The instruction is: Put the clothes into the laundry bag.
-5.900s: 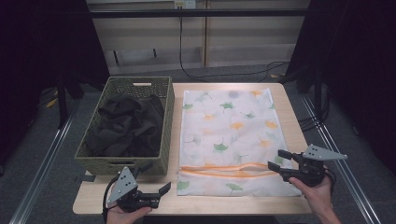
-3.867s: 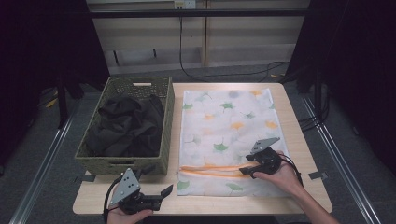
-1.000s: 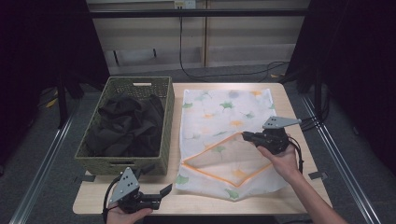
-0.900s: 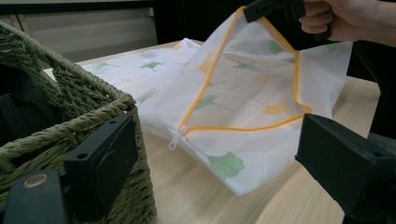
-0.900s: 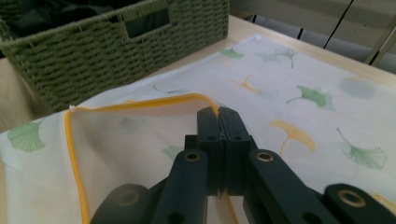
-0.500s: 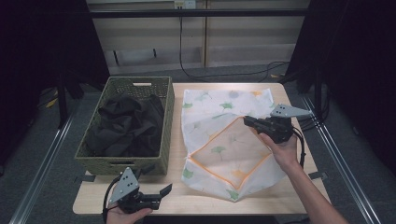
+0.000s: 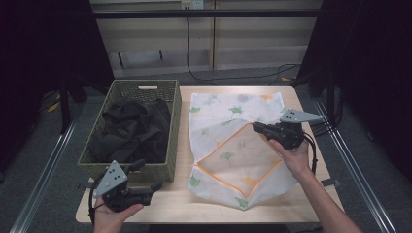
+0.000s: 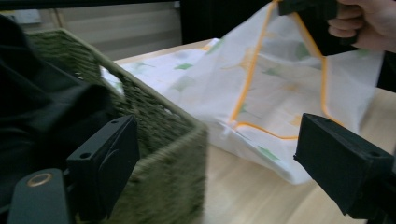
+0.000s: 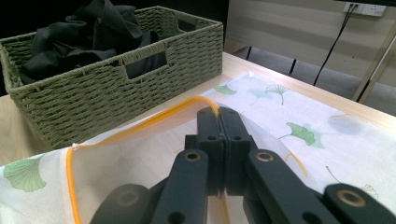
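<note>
Mesh of the laundry bag (image 7: 233, 145) looks thin, light and limp, so it will sag and fold wherever unsupported; its orange-trimmed opening (image 7: 214, 143) is the firmest place to take hold. The bag lies on the worktop (image 7: 184, 199) just right of the woven basket (image 7: 165, 167) of dark clothes (image 7: 131, 128), and the right gripper (image 7: 257, 127) has its jaws pressed together on that trim, lifting the upper layer so the mouth gapes. Near the worktop's front edge the left gripper (image 7: 145, 177) holds nothing, jaws spread wide.

Hand-held gripper (image 9: 219, 123) pinches the laundry bag's orange rim (image 9: 154, 119) beside a wicker basket (image 9: 93, 100).
</note>
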### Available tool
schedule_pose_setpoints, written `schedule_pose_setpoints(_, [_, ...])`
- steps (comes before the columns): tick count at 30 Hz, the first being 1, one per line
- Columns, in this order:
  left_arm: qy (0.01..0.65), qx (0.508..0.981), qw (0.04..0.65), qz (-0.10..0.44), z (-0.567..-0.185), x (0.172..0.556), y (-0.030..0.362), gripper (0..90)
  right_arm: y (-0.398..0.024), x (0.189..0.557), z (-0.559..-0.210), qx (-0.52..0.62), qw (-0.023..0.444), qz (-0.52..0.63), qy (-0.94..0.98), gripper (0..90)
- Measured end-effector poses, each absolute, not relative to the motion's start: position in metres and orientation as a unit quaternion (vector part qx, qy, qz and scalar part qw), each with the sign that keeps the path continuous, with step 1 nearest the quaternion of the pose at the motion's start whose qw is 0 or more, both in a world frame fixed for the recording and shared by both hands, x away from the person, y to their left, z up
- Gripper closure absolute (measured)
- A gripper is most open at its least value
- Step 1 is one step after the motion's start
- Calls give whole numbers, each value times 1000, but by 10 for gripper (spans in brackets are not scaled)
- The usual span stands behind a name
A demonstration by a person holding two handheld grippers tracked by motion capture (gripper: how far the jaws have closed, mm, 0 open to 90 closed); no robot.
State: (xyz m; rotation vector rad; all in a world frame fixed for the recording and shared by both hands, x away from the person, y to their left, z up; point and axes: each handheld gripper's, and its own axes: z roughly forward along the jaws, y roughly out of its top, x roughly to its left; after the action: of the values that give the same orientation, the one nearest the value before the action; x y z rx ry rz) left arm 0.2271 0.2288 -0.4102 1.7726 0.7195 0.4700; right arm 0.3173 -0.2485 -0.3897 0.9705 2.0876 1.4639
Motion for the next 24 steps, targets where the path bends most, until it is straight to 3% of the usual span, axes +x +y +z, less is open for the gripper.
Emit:
schedule_pose_setpoints(13, [332,763,514,211,-377,286,255,87,-248,319,-391,345,198,520,756,886])
schedule_pose_setpoints(24, [400,769,460,195,-370,364,277,68,-247,322,-394,345,194,516,759,886])
